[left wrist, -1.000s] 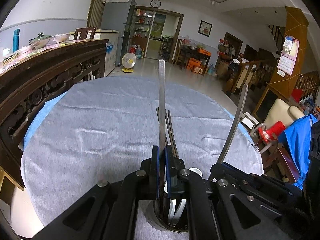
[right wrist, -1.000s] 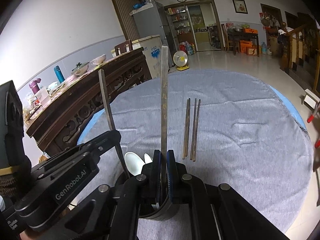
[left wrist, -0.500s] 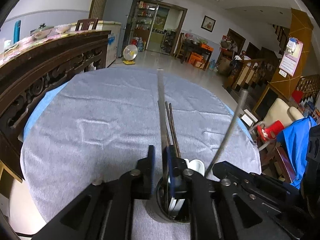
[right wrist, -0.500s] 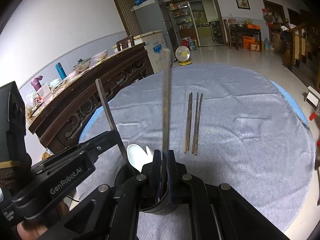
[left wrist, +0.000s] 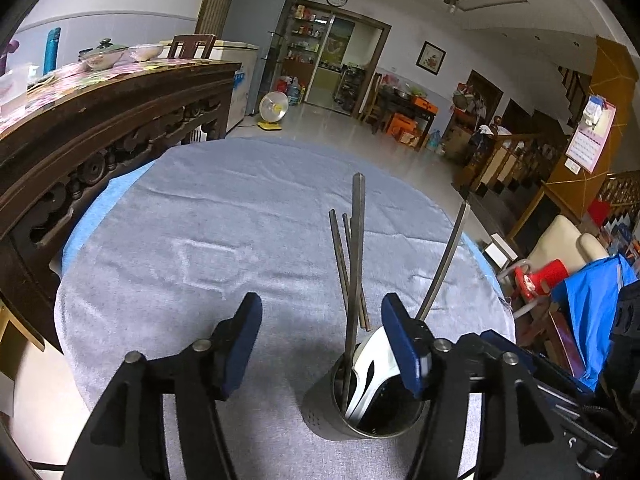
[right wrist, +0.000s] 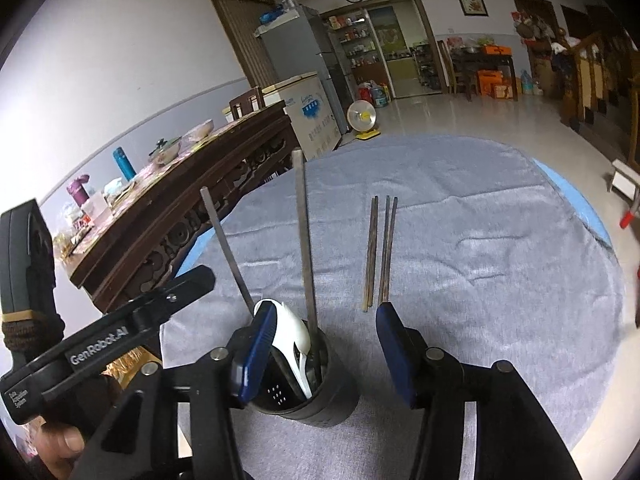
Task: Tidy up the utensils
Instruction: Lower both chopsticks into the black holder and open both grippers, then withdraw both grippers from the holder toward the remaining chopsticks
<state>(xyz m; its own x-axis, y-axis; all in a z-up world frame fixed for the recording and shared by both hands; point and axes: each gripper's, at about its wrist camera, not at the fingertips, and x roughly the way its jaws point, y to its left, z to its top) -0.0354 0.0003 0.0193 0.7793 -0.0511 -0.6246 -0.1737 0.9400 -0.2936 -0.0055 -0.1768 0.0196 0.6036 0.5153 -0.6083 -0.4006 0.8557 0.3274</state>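
Chopsticks (right wrist: 380,252) lie loose on the grey cloth (right wrist: 500,240), long axes running away from you, beyond the metal holder (right wrist: 320,400) where two sticks and white spoons (right wrist: 298,340) already stand. Your left gripper (left wrist: 320,344) and right gripper (right wrist: 326,350) have just opened, jaws empty, both angled down over the holder. Your right hand looks nearer the loose trio.

Grey cloth (left wrist: 248,216), seemingly dark-grey holder (left wrist: 324,412)

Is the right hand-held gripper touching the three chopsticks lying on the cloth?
Apart. The right wrist view shows grey cloth between the right hand-held gripper and the near ends of the chopsticks.
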